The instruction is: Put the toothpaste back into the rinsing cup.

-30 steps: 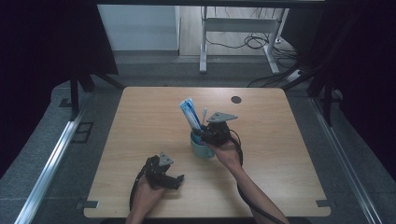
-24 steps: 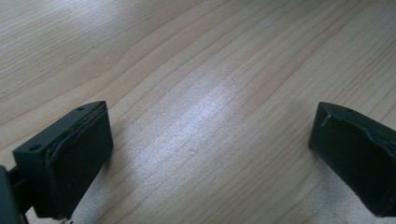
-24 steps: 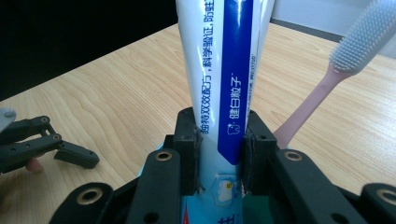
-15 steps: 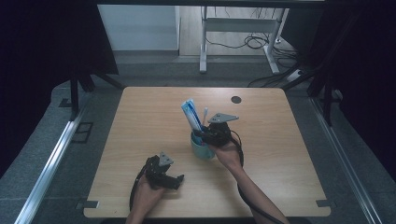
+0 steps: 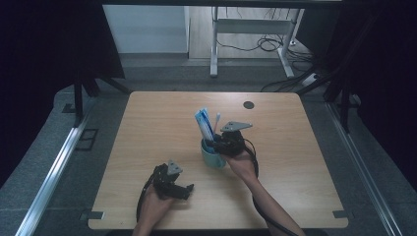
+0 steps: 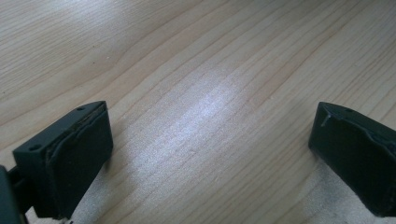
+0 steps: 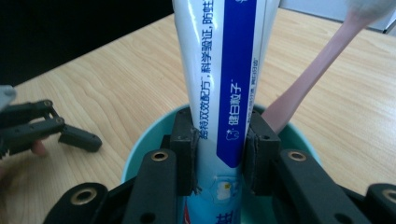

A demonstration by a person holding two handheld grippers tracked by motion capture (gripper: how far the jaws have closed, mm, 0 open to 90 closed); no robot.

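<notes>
Toothpaste tube [image 7: 224, 70] standing in teal cup [image 7: 140, 144], right gripper [image 7: 218, 154] pinching its lower body; soft, light, slippery film, probably denting. Left gripper [image 6: 205, 154] resting released on table [image 6: 187, 56].

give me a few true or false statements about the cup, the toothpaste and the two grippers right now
1. The right gripper has its pads on the toothpaste tube. True.
2. The tube lies flat on the table. False: it stands in the teal cup.
3. A pink toothbrush is in the cup. True.
4. The left gripper holds the toothbrush. False: its jaws are wide open over bare wood.
5. The cup is tipped over. False: it stands upright.
</notes>
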